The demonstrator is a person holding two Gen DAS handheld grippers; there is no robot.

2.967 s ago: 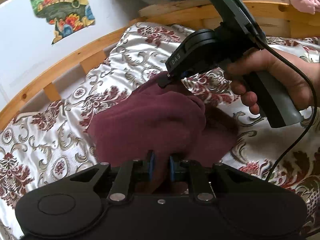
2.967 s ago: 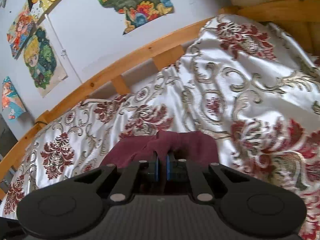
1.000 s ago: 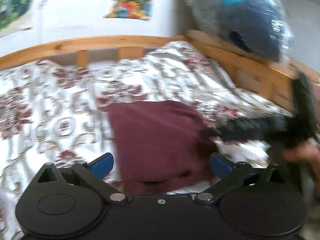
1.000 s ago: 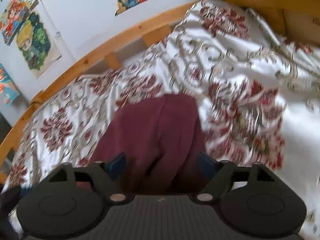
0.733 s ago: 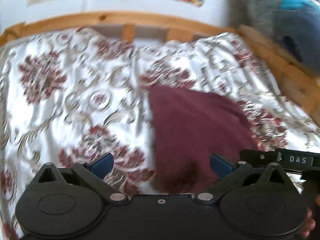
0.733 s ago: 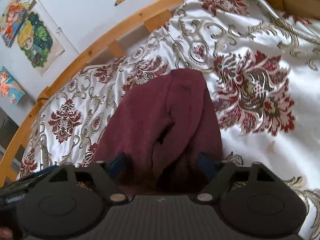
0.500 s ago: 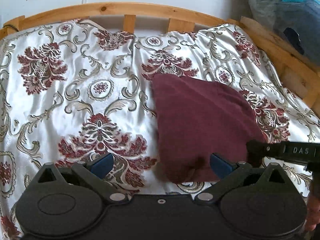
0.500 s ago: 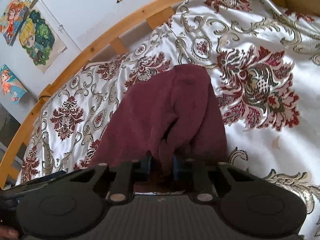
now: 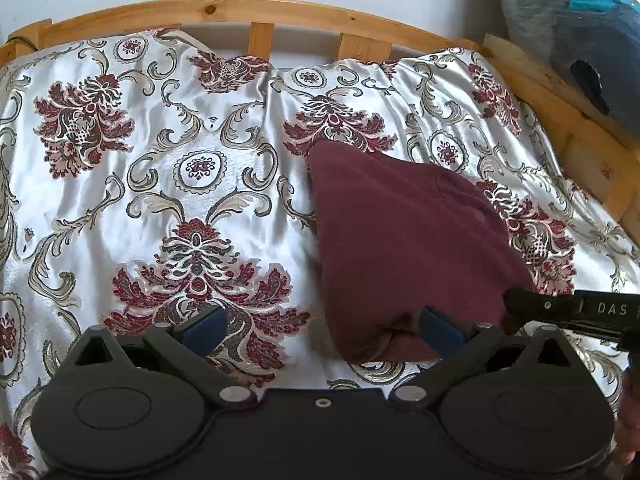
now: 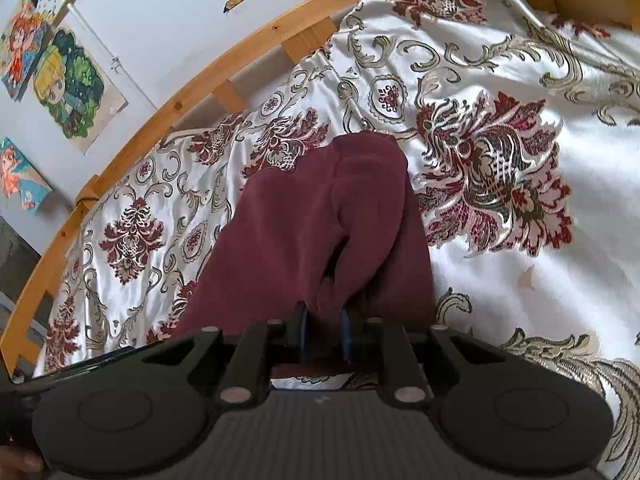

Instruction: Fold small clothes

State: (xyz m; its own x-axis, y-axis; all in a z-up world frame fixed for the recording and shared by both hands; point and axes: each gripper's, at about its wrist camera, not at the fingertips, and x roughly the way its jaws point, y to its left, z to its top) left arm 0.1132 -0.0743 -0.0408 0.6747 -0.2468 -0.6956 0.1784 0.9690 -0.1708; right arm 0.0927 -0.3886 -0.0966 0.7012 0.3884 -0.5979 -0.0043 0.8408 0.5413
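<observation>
Right claw (image 10: 323,336) has just been closing and now pinches a raised fold at the near edge of the maroon garment (image 9: 404,240). It lies partly folded on the patterned bedspread (image 9: 180,184). Left claw (image 9: 320,326) hangs wide open and empty, so further folding looks left.

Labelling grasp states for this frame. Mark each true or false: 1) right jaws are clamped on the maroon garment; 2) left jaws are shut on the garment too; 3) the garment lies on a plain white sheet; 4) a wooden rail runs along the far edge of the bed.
1) True: the right gripper pinches a fold of the maroon garment.
2) False: the left gripper stands wide open, holding nothing.
3) False: the bedspread is floral-patterned satin.
4) True: the wooden rail borders it.
</observation>
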